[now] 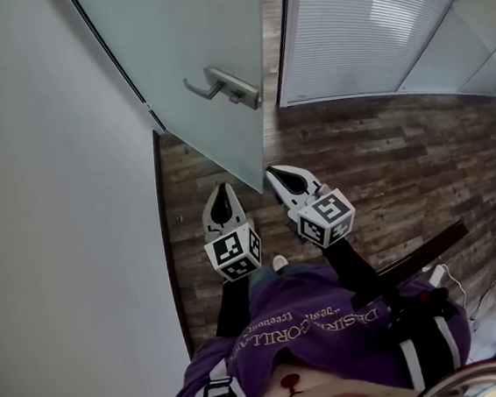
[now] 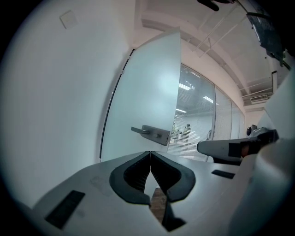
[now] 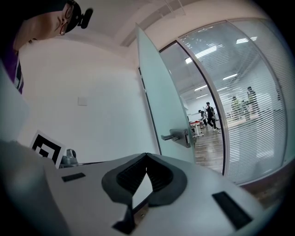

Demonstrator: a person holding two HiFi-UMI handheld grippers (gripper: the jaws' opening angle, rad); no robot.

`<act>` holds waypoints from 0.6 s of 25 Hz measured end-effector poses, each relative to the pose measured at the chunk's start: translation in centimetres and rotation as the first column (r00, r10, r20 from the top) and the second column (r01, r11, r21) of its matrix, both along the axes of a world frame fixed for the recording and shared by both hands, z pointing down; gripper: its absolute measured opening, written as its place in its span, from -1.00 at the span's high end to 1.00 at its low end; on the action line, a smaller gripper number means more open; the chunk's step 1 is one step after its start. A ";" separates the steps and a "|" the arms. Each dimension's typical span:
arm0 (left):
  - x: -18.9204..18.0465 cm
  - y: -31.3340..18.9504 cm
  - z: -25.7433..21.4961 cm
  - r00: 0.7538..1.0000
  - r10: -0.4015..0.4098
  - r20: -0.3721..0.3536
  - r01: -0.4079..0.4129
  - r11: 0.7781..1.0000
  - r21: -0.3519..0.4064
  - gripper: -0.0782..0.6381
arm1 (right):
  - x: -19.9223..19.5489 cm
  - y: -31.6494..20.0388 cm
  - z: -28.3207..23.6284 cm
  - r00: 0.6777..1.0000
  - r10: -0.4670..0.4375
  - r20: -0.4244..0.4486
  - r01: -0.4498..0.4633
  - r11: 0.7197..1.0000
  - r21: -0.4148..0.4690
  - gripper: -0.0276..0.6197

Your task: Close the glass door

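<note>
The frosted glass door (image 1: 189,58) stands partly open, hinged at the white wall, with a metal lever handle (image 1: 223,86) on its near face. My left gripper (image 1: 222,190) is shut and empty, a little short of the door's lower free corner. My right gripper (image 1: 272,175) is shut too, with its tips close to the door's free edge; contact cannot be told. In the left gripper view the door (image 2: 147,101) and handle (image 2: 152,133) lie straight ahead of the shut tips (image 2: 150,153). The right gripper view has the door (image 3: 159,106) edge-on, its handle (image 3: 177,136) beyond the shut tips (image 3: 146,155).
A white wall (image 1: 56,213) runs along the left. Glass partitions with blinds (image 1: 371,30) stand beyond the doorway on the right. The floor (image 1: 403,168) is dark wood. A dark rod (image 1: 421,254) and cables lie at the right. People walk far off behind the glass (image 3: 209,115).
</note>
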State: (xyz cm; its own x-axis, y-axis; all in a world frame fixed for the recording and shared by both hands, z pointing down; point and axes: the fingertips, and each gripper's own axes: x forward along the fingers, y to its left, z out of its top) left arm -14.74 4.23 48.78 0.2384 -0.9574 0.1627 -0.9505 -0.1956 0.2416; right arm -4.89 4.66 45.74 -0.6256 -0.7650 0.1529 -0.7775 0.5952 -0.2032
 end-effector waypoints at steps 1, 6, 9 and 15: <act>0.1 -0.4 0.2 1.000 0.005 0.004 -0.005 1.000 -0.004 0.78 | 0.0 -0.4 0.2 1.000 -0.001 -0.002 0.001 1.000 -0.002 0.92; -1.0 -2.7 0.7 0.998 0.038 0.056 -0.038 0.999 -0.002 0.78 | -0.5 -2.3 1.0 1.000 0.013 0.011 -0.013 1.000 -0.014 0.92; -2.5 -4.7 0.4 0.998 0.036 0.046 -0.036 0.999 -0.002 0.78 | -1.1 -3.7 1.0 0.999 0.034 0.019 -0.034 0.999 -0.012 0.92; -3.4 -10.1 -0.5 0.989 0.132 0.067 -0.132 0.991 -0.006 0.78 | -2.5 -7.8 -0.4 0.992 0.123 0.036 -0.123 0.992 -0.006 0.92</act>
